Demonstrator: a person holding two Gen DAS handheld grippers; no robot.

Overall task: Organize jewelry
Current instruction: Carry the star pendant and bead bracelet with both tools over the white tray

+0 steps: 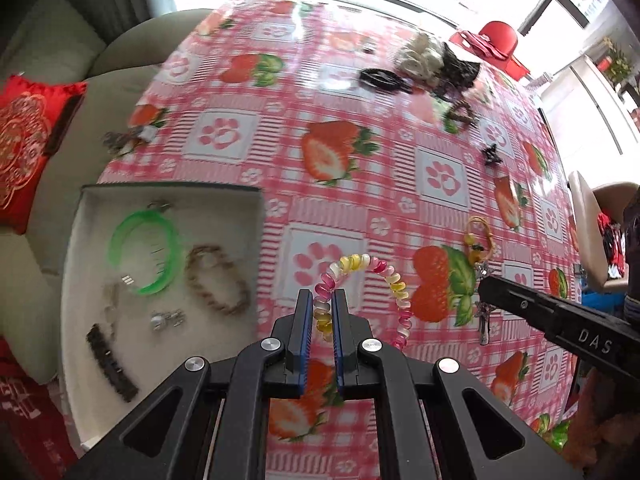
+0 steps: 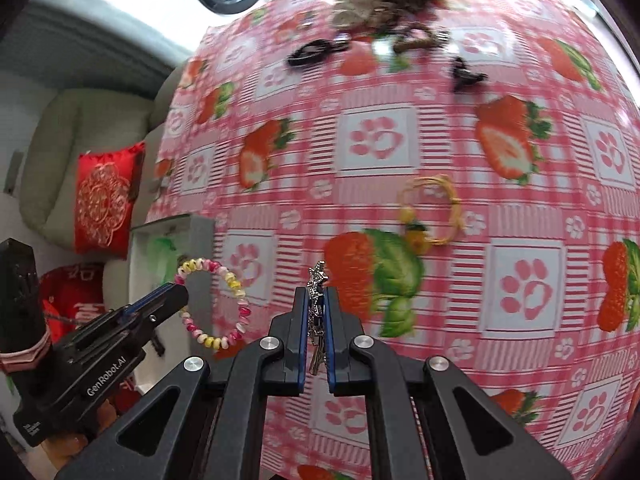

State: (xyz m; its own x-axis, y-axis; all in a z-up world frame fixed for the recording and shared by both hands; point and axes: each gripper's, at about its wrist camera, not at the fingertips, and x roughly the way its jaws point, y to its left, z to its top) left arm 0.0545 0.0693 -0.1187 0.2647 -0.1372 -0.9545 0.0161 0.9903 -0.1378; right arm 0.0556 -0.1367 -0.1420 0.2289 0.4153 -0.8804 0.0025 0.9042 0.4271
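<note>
My left gripper is shut on a pink, yellow and white spiral bracelet, which loops up and to the right above the tablecloth. That bracelet and the left gripper also show at the lower left of the right wrist view. My right gripper is shut on a silver star hair clip; in the left wrist view the clip hangs from the right gripper. A white tray at the left holds a green bangle, a brown beaded bracelet and a dark barrette.
A yellow cord bracelet lies on the strawberry tablecloth. Farther back sit a small black claw clip, a black hair tie and a heap of dark and pale accessories. A sofa with a red cushion borders the table's left.
</note>
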